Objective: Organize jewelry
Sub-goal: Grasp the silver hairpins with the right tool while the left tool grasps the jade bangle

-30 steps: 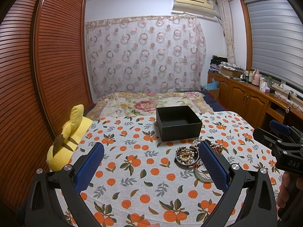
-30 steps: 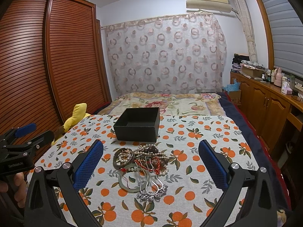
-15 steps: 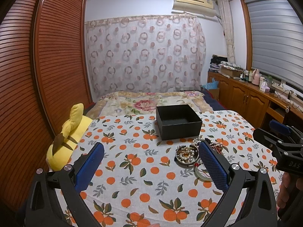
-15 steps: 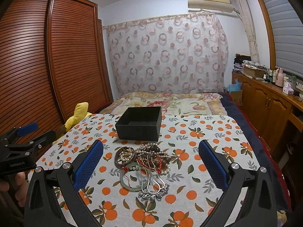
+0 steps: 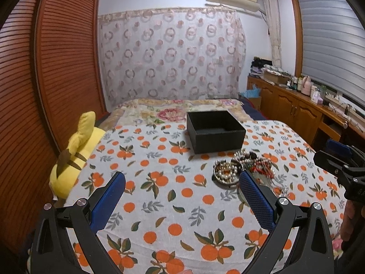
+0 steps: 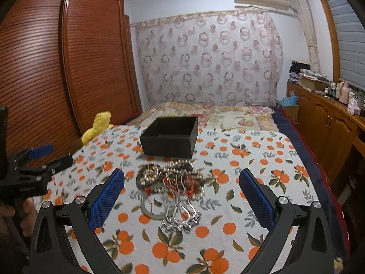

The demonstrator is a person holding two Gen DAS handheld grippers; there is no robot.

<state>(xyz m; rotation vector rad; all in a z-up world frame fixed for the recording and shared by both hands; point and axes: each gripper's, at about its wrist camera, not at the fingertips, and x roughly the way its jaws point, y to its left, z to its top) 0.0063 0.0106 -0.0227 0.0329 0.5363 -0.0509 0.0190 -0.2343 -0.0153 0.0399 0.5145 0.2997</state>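
Note:
A pile of jewelry [image 6: 173, 182] lies on the orange-print cloth: pearl and bead strands, a green bangle [image 6: 151, 207], silver hooked pieces [image 6: 182, 221]. It also shows in the left wrist view [image 5: 241, 169], partly hidden behind my left gripper's right finger. An open, empty black box [image 6: 170, 137] stands just behind the pile, also in the left wrist view [image 5: 215, 131]. My right gripper [image 6: 181, 202] is open and empty, low over the near side of the pile. My left gripper [image 5: 181, 202] is open and empty, to the left of the pile.
A yellow plush toy [image 5: 73, 157] lies at the cloth's left edge by the wooden wardrobe [image 5: 45, 91]. A floral bedspread [image 5: 173, 111] lies behind the box. A wooden cabinet [image 5: 296, 111] with clutter runs along the right wall.
My right gripper has moved forward and nearer the jewelry pile, which now looks larger. My left gripper has shifted slightly forward. Nothing has been grasped.

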